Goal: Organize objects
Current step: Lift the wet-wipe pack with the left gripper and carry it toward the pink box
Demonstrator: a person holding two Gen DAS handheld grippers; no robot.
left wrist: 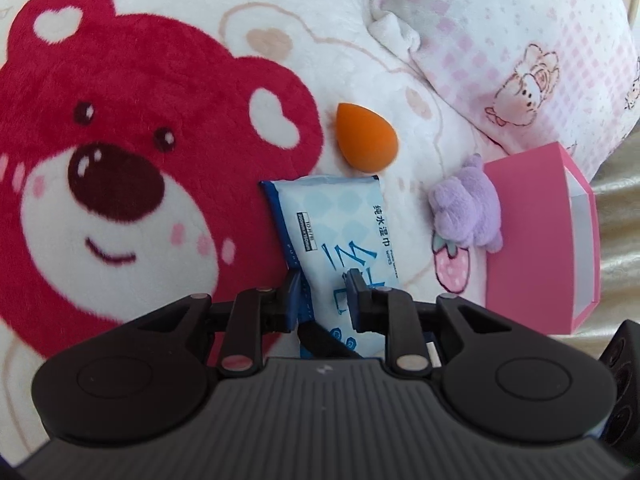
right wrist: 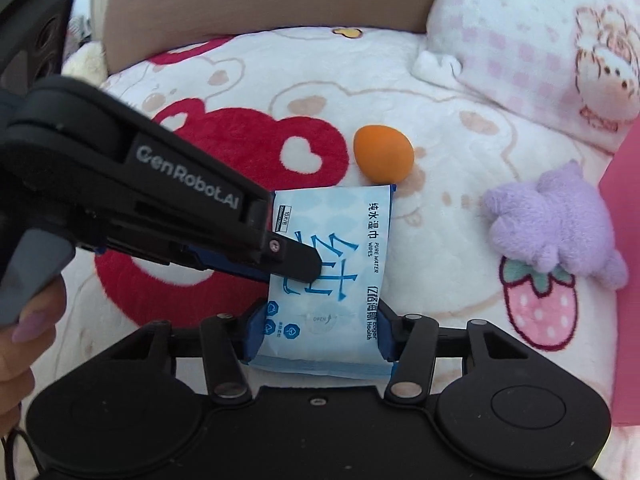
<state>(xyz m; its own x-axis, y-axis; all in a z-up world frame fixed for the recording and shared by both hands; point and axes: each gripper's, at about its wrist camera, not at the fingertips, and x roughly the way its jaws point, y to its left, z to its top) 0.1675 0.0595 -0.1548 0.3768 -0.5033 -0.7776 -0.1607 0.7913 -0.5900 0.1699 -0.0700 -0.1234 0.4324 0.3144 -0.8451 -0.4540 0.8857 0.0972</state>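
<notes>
Two grippers on one flat blue-and-white plastic pack of wet wipes at bed centre: my left gripper pinches its 9 o'clock edge closed, my right gripper clamps its 6 o'clock end, so pulling apart risks tearing or dropping it beside the orange teardrop makeup sponge at 12 o'clock.

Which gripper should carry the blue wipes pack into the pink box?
Probably the right gripper: its jaws straddle the blue-and-white wet wipes pack, and the open pink cardboard box is on its side. The left gripper only pinches one edge.
</notes>
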